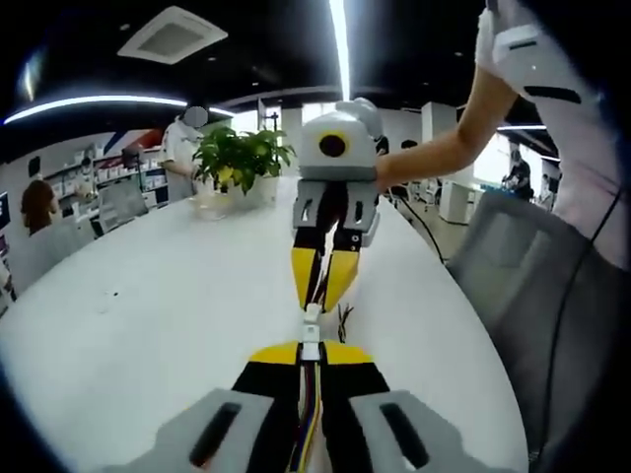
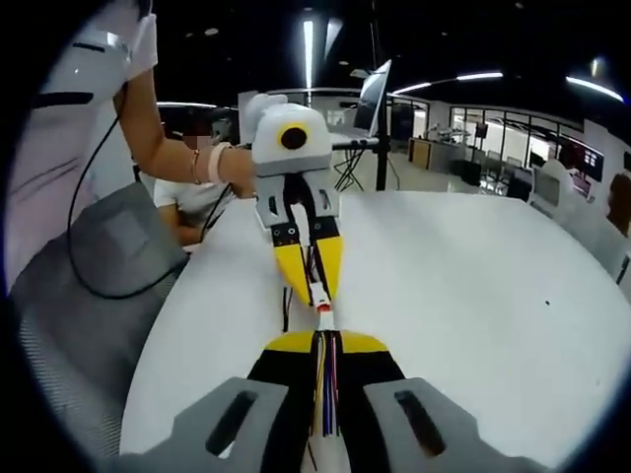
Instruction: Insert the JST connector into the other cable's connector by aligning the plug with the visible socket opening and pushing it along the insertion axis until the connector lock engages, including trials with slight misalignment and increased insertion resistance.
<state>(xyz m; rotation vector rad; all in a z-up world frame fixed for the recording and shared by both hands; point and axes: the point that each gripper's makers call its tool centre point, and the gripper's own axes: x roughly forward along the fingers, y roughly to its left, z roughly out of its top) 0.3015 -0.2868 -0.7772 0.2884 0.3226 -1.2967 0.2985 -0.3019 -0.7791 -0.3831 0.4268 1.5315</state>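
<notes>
Mid-insertion, at frame centre above the tabletop: left claw clenched on its connector, right claw clenched on the plug — next, a straight push along the axis.

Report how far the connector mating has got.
Done: left claw and right claw each grip a cable, with the white connectors brought tip to tip above the table. In hand: alignment and pushing. Left: confirming the lock; I cannot tell whether it has engaged.

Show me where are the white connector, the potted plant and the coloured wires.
white connector (image 1: 312, 335), left gripper view, on its white body between the two tongs.
potted plant (image 1: 240, 158), left gripper view, on its green leaves.
coloured wires (image 2: 326, 384), right gripper view, on the bundle's middle.
</notes>
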